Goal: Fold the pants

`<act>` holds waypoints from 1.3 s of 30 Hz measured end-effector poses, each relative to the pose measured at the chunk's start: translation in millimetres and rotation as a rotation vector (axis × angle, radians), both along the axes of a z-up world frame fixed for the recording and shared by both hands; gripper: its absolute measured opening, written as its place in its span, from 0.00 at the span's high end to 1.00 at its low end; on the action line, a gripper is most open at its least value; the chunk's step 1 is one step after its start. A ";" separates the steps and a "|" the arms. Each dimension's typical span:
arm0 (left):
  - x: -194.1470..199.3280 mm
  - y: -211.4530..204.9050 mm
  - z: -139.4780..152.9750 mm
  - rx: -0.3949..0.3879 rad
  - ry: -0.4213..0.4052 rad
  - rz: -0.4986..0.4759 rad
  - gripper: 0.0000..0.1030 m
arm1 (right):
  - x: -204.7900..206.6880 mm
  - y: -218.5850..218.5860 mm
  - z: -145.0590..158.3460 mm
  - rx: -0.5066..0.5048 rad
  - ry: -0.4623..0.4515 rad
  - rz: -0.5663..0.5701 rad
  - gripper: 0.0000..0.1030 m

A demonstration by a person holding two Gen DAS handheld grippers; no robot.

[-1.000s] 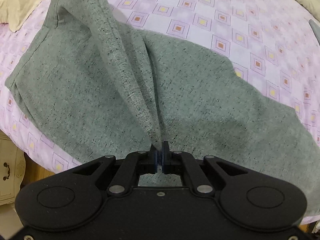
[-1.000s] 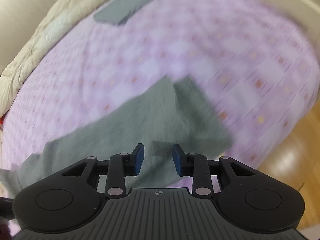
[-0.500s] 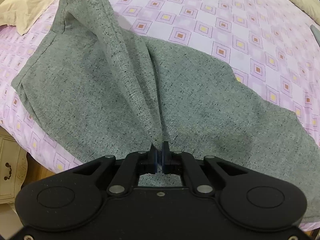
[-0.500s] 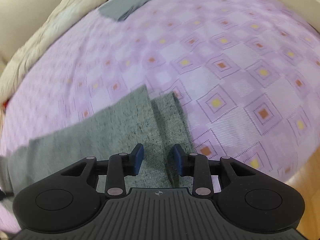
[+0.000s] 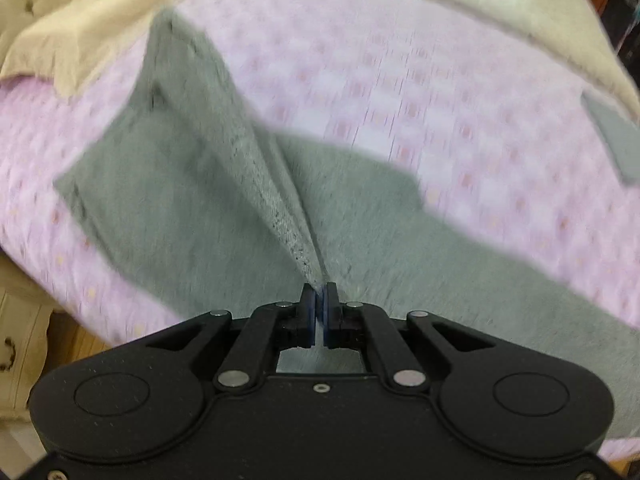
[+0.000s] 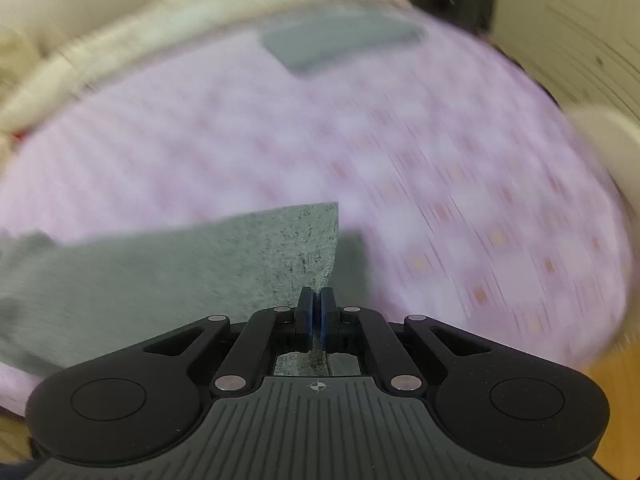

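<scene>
Grey pants (image 5: 168,208) lie spread on the bed (image 5: 400,80), on its purple-patterned sheet, toward the near edge of the bed. Both views are blurred.

Left gripper (image 5: 319,294): jaws closed tight on a pinch of pants fabric. From the pinch a raised ridge of cloth runs up & away to the far end of the pants, near a beige blanket (image 5: 80,28) at the bed's far left. Rest of the pants drapes flat on either side of the ridge, w/ one part trailing off to the right along the bed's near edge.

Right gripper (image 6: 318,300): jaws closed on the pants (image 6: 160,272) at a corner edge; fabric shows between the blue pads (image 6: 307,312) & the corner stands lifted off the bed, a shadowed lower layer just right of it.

A second grey folded cloth (image 6: 340,46) sits well apart from the pants, at the bed's far side next to a cream duvet (image 6: 160,12). Wood floor (image 6: 612,400) shows past the bed's right edge; a pale drawer unit (image 5: 20,340) stands below the bed's left edge.
</scene>
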State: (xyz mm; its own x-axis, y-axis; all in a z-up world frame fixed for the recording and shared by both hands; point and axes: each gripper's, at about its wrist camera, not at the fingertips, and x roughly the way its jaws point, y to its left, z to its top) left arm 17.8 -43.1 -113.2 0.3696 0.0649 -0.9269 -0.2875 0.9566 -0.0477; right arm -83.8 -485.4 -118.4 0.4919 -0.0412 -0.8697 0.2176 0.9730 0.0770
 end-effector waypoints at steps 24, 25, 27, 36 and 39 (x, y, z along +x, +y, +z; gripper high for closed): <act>-16.3 -9.7 -79.8 0.010 0.216 -0.023 0.96 | 27.3 -5.3 -29.3 -0.094 0.062 0.021 0.97; -18.4 -10.0 -79.5 0.016 0.219 -0.031 0.96 | 28.7 -6.6 -32.0 -0.089 0.077 0.022 0.96; -21.9 -10.2 -79.8 0.026 0.229 -0.041 0.94 | 32.2 -11.3 -46.0 -0.081 0.138 0.013 0.96; -19.2 23.6 -51.4 0.107 0.174 -0.044 0.80 | 33.3 16.1 -14.7 -0.191 -0.015 -0.049 0.87; -15.0 53.9 -45.5 0.121 0.162 -0.007 0.77 | 39.7 38.9 -1.5 -0.142 -0.069 -0.022 0.84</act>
State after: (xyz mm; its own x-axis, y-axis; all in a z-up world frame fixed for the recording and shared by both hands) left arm 2.8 10.8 -158.7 0.2174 0.1772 -0.9599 -0.2751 0.9546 0.1139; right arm -44.1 -446.5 -119.9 0.5477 -0.1729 -0.8186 0.2383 0.9701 -0.0455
